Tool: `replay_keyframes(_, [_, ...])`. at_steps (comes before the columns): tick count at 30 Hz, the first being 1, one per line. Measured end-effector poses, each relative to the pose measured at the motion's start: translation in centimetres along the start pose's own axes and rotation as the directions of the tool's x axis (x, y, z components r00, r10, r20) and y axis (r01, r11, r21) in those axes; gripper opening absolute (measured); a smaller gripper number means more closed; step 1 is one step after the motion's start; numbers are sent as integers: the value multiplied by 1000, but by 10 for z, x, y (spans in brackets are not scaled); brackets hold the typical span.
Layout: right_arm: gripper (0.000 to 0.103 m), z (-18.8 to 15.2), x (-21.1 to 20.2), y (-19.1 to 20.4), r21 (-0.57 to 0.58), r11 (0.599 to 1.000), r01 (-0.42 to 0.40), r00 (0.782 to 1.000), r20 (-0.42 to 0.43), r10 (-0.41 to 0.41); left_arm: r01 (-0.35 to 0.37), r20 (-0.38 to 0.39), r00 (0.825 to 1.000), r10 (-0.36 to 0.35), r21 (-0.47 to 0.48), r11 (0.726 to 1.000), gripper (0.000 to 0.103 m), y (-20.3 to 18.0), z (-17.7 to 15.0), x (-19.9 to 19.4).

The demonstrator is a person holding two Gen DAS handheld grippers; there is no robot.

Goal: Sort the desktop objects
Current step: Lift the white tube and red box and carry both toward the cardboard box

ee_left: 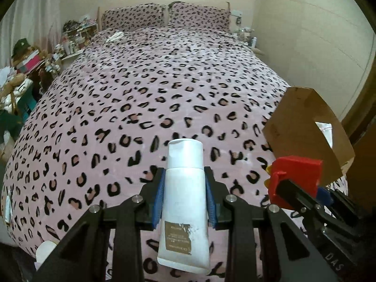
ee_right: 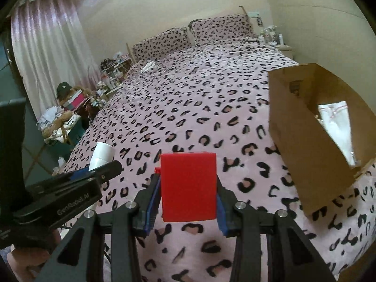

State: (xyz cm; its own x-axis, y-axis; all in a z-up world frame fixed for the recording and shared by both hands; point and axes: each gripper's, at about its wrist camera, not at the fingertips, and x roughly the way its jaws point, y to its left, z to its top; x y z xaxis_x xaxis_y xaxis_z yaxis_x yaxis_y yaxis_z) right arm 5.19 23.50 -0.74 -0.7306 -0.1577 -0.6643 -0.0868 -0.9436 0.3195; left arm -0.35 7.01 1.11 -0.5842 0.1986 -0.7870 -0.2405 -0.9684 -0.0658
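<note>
The left tongs (ee_left: 184, 195) grip a white plastic lotion tube (ee_left: 184, 202); the right tongs (ee_right: 188, 199) clamp a red plastic block (ee_right: 188, 186). Neither item is yet in the open brown cardboard box (ee_right: 303, 145) ahead-right of both tongs on the bed, so both drops likely remain.

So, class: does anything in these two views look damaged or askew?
Yes. The white tube in the left gripper has a torn, scuffed brown label. The cardboard box on the bed sits tilted.
</note>
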Motion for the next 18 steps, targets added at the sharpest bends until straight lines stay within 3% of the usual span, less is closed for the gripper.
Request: replay_keyframes(18, [41, -9, -44, -51, 67, 991, 115, 992, 43, -118, 94, -13, 996, -93, 129, 987, 32, -71, -2, 0])
